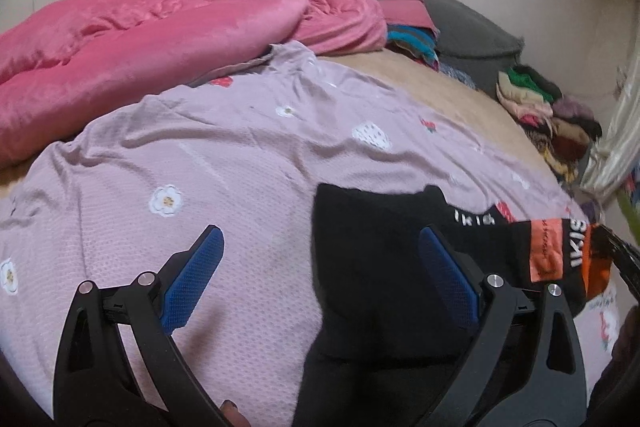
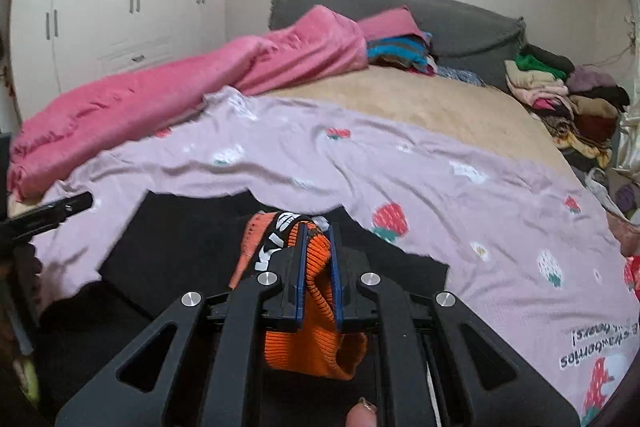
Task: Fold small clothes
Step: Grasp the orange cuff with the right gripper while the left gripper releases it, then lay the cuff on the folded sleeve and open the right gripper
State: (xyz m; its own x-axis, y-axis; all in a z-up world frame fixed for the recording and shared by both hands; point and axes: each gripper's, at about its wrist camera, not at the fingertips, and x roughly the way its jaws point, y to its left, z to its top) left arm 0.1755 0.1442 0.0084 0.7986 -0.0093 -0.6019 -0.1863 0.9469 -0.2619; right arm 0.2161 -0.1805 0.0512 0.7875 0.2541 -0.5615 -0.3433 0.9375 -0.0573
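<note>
White wardrobes (image 2: 120,7) and a grey headboard (image 2: 440,15) back the bed, where we work on a lilac sheet (image 1: 240,147) printed with strawberries; a pink blanket (image 1: 140,43) lies bunched beyond it and a clothes pile (image 2: 568,95) sits at the far right. Our black garment (image 1: 380,259) lies spread on the sheet. Our right gripper (image 2: 318,231) is clamped on its orange ribbed cuff (image 2: 316,307), which bunches between the blue pads and hangs below them. Our left gripper (image 1: 320,239) stands wide apart and holds nothing; it angles down with one finger (image 1: 448,275) over the black cloth and the other over bare sheet. We see a fingertip (image 2: 362,415) at the bottom edge of the right view.
</note>
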